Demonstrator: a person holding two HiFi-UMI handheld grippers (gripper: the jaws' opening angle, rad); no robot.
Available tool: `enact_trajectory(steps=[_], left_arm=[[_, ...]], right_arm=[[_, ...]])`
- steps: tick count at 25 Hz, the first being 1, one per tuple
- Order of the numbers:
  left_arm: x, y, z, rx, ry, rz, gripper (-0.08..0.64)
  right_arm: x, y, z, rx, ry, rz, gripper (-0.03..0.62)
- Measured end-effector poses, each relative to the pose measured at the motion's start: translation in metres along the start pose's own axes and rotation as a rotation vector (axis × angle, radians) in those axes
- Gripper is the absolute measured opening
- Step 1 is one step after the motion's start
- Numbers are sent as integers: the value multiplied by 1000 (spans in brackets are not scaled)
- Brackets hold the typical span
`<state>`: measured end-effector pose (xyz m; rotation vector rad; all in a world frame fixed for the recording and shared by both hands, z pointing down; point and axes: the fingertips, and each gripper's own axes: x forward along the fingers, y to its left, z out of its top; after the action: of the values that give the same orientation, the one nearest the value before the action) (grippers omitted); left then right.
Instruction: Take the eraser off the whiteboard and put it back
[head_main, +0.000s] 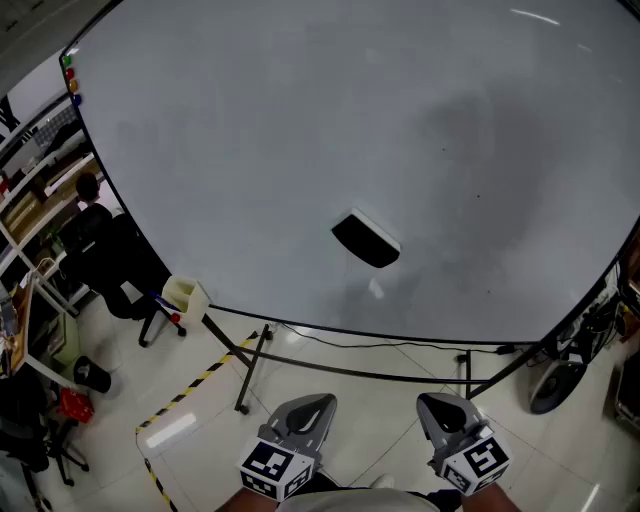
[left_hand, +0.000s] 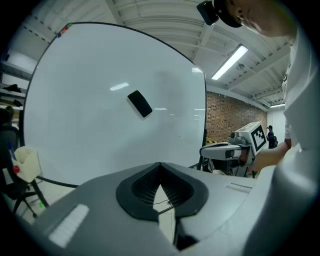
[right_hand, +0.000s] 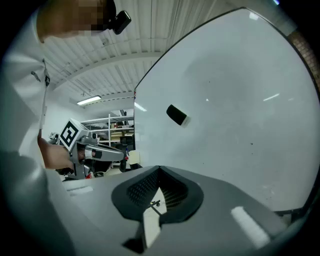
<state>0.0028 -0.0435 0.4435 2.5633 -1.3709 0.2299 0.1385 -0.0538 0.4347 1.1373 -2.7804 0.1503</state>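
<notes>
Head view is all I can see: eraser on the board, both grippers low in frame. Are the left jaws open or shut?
Observer: Shut. The left gripper view shows the left gripper with its jaws together and nothing between them.
Operator: And the right one?
Observer: The right gripper is also shut and empty, in its own view.
Operator: What lies past the right edge of the board?
Observer: A brick wall, which shows in the left gripper view.
</notes>
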Motion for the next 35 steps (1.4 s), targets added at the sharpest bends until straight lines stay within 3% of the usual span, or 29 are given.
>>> enact_trajectory(steps=[4,12,22,35], left_arm=[[13,26,9,-6,-15,-26,17],[29,72,32,25,-26,-175,17],[25,108,26,54,-1,-306,17],[37,93,26,-10,-19,-224,17]], right_arm=[[22,-2,2,2,4,-25,2],[71,7,14,-15,23,-158,2],[106,34,24,-61,14,-283,2],[102,20,24,-101,63,-153,2]])
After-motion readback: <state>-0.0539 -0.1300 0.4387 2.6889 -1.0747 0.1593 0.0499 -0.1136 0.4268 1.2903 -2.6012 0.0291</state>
